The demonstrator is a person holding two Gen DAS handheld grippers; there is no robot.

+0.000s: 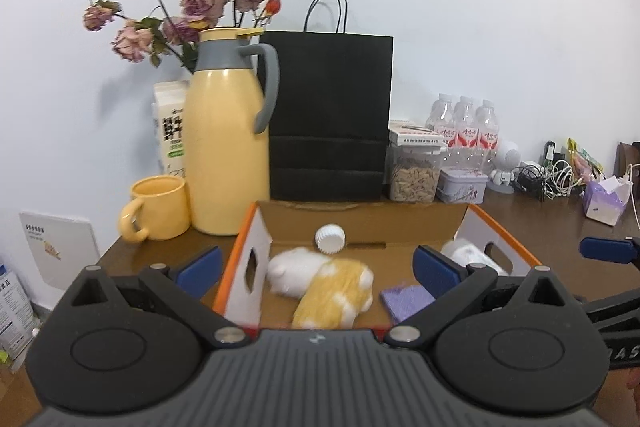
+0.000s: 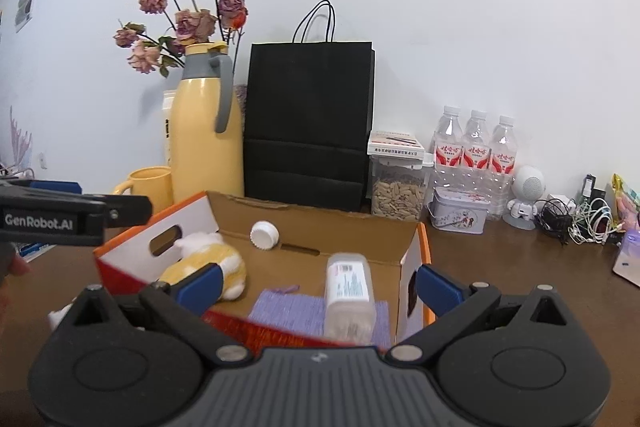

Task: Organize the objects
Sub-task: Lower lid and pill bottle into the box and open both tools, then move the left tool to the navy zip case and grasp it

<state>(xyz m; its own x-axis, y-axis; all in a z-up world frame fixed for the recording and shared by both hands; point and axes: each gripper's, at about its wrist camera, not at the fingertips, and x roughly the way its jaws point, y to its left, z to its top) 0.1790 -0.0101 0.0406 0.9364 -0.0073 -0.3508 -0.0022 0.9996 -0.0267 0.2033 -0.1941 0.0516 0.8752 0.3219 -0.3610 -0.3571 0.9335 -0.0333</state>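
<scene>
Both tools are seen spread wide, and nothing is held between the blue pads. The left tool [image 1: 316, 267] is placed just before the near wall of the cardboard box [image 1: 362, 223], with its left pad outside the box wall and its right pad over the inside. The right tool [image 2: 318, 285] is placed in the same way at the right end of the box, its right pad outside the end wall.

Directly ahead of the left tool, inside the box, a plush toy [image 1: 320, 283] in white and yellow is lying on its side. It is judged to be light and soft, so it can be squeezed without harm; a hold across the body is thought safer than on a paw, which may slip out. Beyond it, a white cap [image 1: 330, 238] is resting against the far wall; it is small, stiff and ribbed, and a pinch across its rim should be enough.

Ahead of the right tool, a clear plastic container [image 2: 348, 291] is lying on a purple cloth [image 2: 292, 309]. The container looks smooth and perhaps slippery, and it should be taken across its narrow sides near the middle. The cloth is limp and thin, and it is best taken by an edge

On the worktop [image 2: 500, 267] beyond the box, a yellow jug [image 1: 228, 131] and a black paper bag [image 1: 330, 115] are standing
</scene>
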